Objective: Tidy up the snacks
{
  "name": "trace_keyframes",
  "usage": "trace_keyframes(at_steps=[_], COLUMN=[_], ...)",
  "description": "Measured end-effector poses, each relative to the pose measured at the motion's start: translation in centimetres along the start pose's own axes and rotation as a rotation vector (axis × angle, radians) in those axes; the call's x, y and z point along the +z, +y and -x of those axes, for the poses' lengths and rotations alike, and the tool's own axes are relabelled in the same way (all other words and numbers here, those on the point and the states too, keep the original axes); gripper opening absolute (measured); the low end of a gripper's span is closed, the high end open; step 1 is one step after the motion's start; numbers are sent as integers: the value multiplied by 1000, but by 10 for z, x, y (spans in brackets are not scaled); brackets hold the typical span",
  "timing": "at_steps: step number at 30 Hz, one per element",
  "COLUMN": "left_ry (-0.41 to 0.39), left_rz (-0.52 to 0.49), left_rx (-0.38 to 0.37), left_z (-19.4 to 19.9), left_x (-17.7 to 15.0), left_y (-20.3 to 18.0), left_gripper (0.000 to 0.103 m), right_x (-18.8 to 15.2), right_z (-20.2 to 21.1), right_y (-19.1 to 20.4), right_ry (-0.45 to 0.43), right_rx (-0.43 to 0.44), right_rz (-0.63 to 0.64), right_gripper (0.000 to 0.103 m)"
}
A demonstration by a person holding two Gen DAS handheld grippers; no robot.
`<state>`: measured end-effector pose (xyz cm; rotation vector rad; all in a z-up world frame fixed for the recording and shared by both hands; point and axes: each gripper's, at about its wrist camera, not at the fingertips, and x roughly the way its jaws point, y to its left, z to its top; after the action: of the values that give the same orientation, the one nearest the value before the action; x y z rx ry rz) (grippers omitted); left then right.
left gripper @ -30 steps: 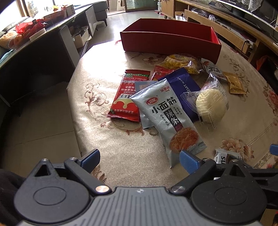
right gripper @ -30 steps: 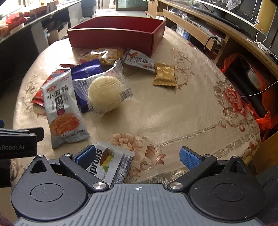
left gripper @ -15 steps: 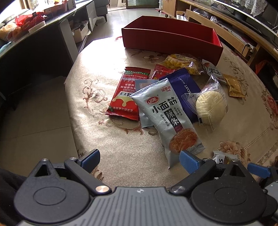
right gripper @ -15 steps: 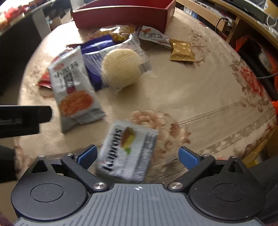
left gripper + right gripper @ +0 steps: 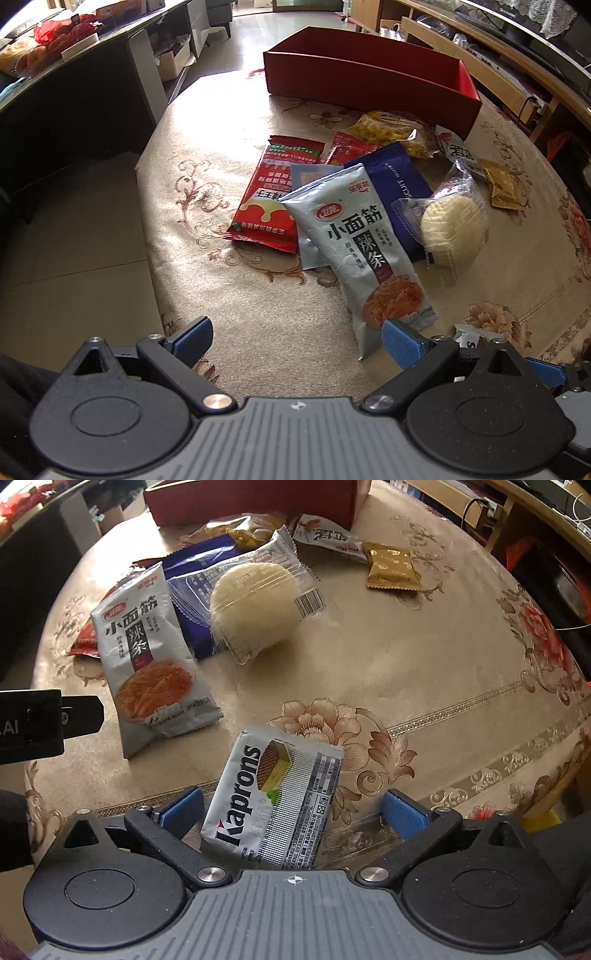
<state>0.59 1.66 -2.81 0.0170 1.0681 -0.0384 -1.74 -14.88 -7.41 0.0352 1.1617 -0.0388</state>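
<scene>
A pile of snack packets lies on the round table. In the right wrist view a silver Kaprons wafer packet point(image 5: 277, 797) lies flat between the open fingers of my right gripper point(image 5: 295, 812), untouched by either pad. Beyond it are a grey spicy-strip bag point(image 5: 144, 657), a wrapped pale cake point(image 5: 258, 602) and a gold packet point(image 5: 392, 568). My left gripper point(image 5: 299, 343) is open above the table's near edge, just short of the grey bag point(image 5: 365, 254). A red packet point(image 5: 273, 199) and a blue biscuit bag point(image 5: 399, 184) lie in the pile. The red box point(image 5: 369, 81) stands behind.
The table edge point(image 5: 147, 221) drops to the tiled floor on the left. A dark counter point(image 5: 74, 74) with goods stands further left. Wooden shelving point(image 5: 517, 74) runs along the right. Bare cloth point(image 5: 443, 664) lies to the right of the pile.
My right gripper has tilted down and moved forward, so the Kaprons packet now lies centred between its fingers. The left gripper has drawn back slightly from the pile.
</scene>
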Motion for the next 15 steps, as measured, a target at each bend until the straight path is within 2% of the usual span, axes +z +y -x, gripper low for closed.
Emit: trace_keyframes(at_steps=[4, 5, 6, 8, 11, 15], left_ry=[3, 4, 5, 8, 15, 40], left_rz=[28, 35, 44, 54, 68, 90], left_rx=[4, 3, 1, -6, -19, -28], left_z=[-3, -4, -5, -6, -9, -18], left_x=[2, 3, 4, 7, 12, 20], left_y=[4, 4, 4, 2, -3, -14], left_gripper=[96, 96, 96, 96, 96, 96], right_x=[0, 0, 0, 1, 7, 20], right_z=[3, 6, 10, 15, 15, 25], right_y=[0, 2, 3, 0, -10, -21], right_ry=[-11, -25, -40, -54, -42, -98], right_rx=[3, 5, 22, 37, 70, 73], right_rz=[41, 63, 82, 91, 65, 69], right_gripper=[100, 91, 75, 66, 65, 65])
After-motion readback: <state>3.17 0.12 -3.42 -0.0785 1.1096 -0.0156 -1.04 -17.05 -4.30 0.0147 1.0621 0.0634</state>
